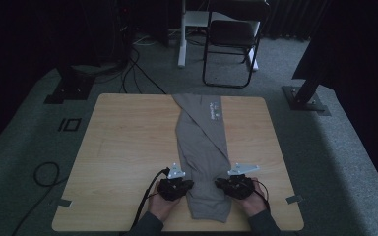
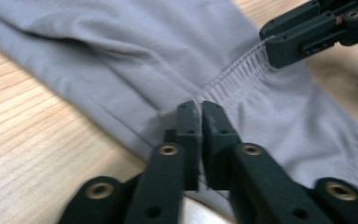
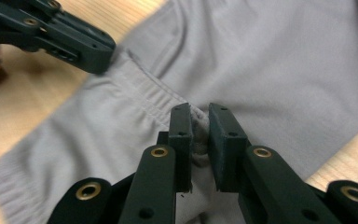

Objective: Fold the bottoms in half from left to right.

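Both pinch the grey garment (image 1: 204, 147) at its near edges — left hand-held gripper (image 2: 200, 108), right hand-held gripper (image 3: 199, 112) — so lift evenly, keeping the cloth taut.

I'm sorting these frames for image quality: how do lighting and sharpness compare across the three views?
High view: dim and underexposed, with dark surroundings, though the grey garment and wooden table stay readable. Left gripper view: bright, the cloth's near and right parts soft, the ribbed seam fairly sharp. Right gripper view: evenly lit, the far cloth and ribbed hem blurred.
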Demonstrator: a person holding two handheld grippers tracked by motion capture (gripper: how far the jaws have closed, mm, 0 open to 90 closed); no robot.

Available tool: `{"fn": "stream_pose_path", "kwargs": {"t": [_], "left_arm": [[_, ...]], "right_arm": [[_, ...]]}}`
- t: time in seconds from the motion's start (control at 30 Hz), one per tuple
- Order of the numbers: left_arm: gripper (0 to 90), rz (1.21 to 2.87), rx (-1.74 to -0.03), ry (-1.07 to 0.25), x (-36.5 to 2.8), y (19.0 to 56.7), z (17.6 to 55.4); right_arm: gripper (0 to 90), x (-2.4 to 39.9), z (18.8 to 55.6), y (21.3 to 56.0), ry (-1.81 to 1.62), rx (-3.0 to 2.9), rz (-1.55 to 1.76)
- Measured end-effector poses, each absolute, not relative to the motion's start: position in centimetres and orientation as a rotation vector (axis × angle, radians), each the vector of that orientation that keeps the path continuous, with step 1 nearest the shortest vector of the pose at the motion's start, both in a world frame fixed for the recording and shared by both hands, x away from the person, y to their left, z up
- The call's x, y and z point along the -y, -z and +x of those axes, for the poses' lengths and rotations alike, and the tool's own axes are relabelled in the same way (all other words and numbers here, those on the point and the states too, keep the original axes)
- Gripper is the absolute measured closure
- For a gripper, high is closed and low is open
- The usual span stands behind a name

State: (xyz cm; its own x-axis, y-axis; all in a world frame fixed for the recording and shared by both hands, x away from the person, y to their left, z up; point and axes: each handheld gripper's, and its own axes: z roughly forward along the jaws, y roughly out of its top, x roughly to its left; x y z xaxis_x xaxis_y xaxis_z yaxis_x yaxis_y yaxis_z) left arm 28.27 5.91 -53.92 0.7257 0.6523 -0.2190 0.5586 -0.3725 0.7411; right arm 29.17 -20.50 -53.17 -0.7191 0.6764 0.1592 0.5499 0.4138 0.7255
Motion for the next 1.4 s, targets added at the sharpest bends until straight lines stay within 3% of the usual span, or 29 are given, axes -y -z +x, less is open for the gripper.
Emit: {"fn": "stream_pose_path", "kwargs": {"t": [0.2, 0.27, 0.57, 0.7, 0.87, 1.03, 1.4], "left_arm": [[89.8, 2.062, -0.837, -0.138, -5.8, 52.9, 26.2], [84.5, 2.060, -0.839, -0.158, -5.9, 52.8, 26.1], [81.2, 2.060, -0.914, -0.222, -4.2, 53.1, 31.2], [82.5, 2.110, -0.901, -0.169, -3.3, 53.6, 32.4], [81.8, 2.192, -0.818, -0.163, -3.0, 54.3, 30.5], [80.7, 2.166, -0.823, -0.121, -3.6, 54.5, 28.3], [77.0, 2.167, -0.774, -0.088, -4.0, 54.4, 24.0]], "right_arm": [[82.1, 21.5, 26.8, 51.7, -1.244, -2.489, 0.968], [82.2, 21.6, 26.5, 51.6, -1.254, -2.487, 0.951], [82.4, 21.5, 25.4, 51.4, -1.298, -2.499, 0.866], [82.4, 21.6, 25.4, 51.6, -1.317, -2.495, 0.855], [80.1, 22.2, 25.5, 51.8, -1.312, -2.495, 0.871], [68.0, 22.6, 26.1, 52.4, -1.279, -2.488, 0.950], [58.7, 21.8, 27.1, 52.5, -1.237, -2.440, 1.051]]}}
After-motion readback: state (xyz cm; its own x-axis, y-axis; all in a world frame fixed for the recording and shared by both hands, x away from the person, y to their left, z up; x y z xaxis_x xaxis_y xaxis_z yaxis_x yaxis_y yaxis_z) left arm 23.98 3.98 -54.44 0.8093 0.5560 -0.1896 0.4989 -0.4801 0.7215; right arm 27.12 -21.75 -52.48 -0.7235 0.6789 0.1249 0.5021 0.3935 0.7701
